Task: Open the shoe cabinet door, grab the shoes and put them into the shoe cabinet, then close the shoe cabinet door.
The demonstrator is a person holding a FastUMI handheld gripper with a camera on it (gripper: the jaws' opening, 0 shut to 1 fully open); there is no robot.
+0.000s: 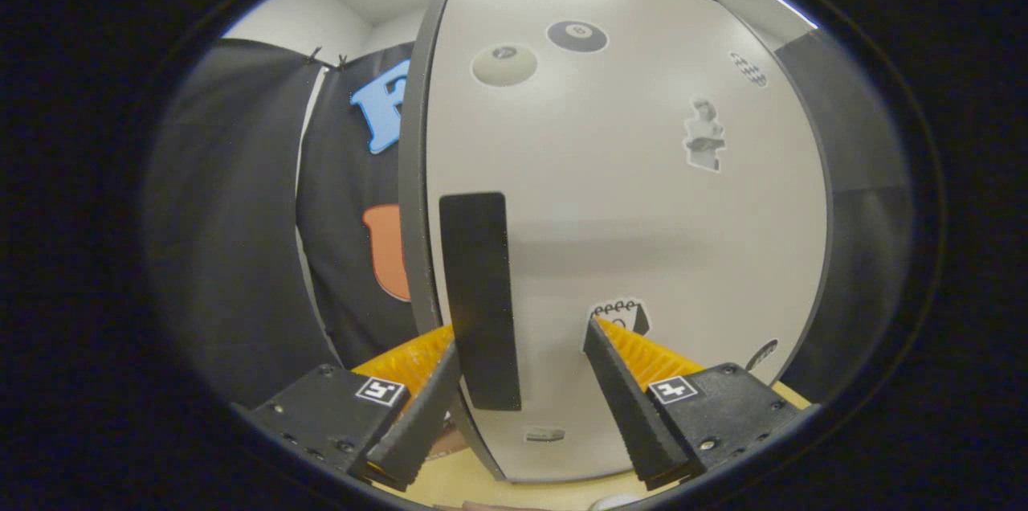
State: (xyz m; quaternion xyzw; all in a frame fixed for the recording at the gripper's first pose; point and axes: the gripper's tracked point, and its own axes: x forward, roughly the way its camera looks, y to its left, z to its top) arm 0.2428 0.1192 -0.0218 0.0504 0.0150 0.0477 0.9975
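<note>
Cabinet door handle between wide-open tongs, left finger alongside.

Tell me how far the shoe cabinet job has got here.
Nothing looks done for certain. In hand: the open gripper straddles the door's handle, fingers not pressing. The door's left edge is visible, but whether this is the opening or the closing step cannot be told.

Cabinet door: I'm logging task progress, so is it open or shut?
Cannot tell. The cabinet door faces the camera with no interior visible; the open gripper straddles its black handle, neither finger clearly pressing it.
</note>
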